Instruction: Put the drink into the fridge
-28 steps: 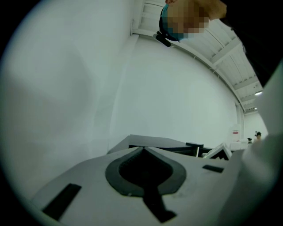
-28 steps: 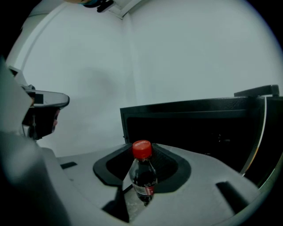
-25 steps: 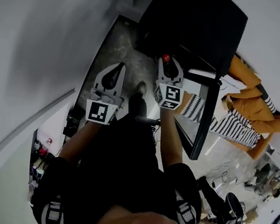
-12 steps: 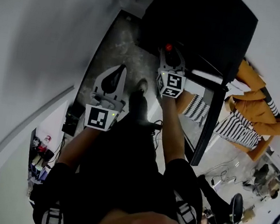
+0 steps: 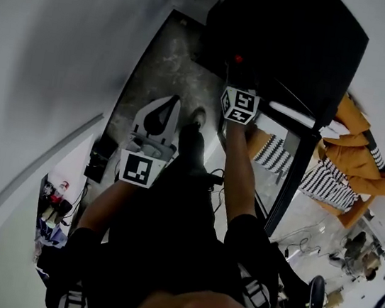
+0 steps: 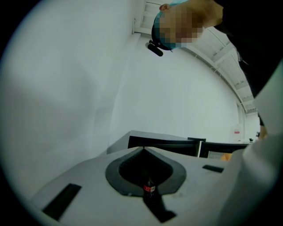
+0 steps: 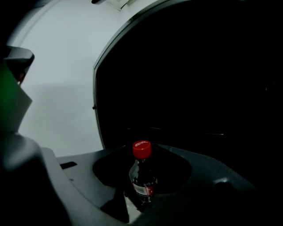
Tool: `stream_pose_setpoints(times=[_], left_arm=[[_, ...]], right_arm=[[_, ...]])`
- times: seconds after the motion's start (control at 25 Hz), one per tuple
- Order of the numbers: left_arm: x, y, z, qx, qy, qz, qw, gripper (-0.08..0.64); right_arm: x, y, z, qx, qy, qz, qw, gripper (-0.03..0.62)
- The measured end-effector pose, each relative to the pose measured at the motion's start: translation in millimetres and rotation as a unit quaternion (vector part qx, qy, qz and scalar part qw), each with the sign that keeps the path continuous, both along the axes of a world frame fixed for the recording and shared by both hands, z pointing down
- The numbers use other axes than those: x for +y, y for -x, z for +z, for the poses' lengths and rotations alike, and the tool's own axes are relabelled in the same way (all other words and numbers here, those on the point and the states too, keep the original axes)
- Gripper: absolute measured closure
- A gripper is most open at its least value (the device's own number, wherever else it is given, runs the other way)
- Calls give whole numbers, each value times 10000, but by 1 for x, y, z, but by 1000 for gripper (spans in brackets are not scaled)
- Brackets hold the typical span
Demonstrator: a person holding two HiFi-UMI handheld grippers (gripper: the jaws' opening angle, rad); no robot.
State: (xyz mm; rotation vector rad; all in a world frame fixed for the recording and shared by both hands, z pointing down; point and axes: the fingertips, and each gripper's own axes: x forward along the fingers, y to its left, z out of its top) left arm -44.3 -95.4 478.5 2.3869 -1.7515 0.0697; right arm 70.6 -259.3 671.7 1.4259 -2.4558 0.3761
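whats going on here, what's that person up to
A person with tongs in each hand is putting a drink away. The right tongs grip a red-capped bottle upright at the mouth of the open black fridge; it is not yet set down inside. The left tongs are shut and empty, held off to the left.

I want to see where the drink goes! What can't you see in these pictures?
- Inside of the fridge: all black in the right gripper view, and too dark in the head view, so no shelves can be made out.
- Bottom of the bottle: right gripper view, hidden by the right gripper holding it.
- Its label: too dark and small to read.
- The small bottle: left gripper view, too tiny to tell where it stands.
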Motion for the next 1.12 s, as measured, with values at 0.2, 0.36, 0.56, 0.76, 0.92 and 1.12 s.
stream_pose_setpoints(times=[0.2, 0.36, 0.56, 0.76, 0.92, 1.12], left_arm=[[-2, -3, 7, -39, 13, 80, 10000, 555], [-2, -1, 8, -45, 34, 55, 10000, 555], [-2, 6, 13, -81, 39, -5, 10000, 555], [-3, 7, 16, -92, 80, -41, 9999, 555], [-5, 11, 19, -65, 76, -66, 9999, 555], [-4, 12, 26, -72, 166, -71, 9998, 555]], right_arm=[[-14, 9, 17, 68, -8, -92, 9999, 468], [-25, 15, 33, 96, 43, -90, 9999, 468], [-36, 21, 53, 87, 105, -49, 9999, 468], [-44, 25, 70, 132, 179, -95, 9997, 468], [-52, 28, 82, 154, 195, -75, 9997, 468], [-58, 29, 91, 152, 226, -9, 9996, 468]])
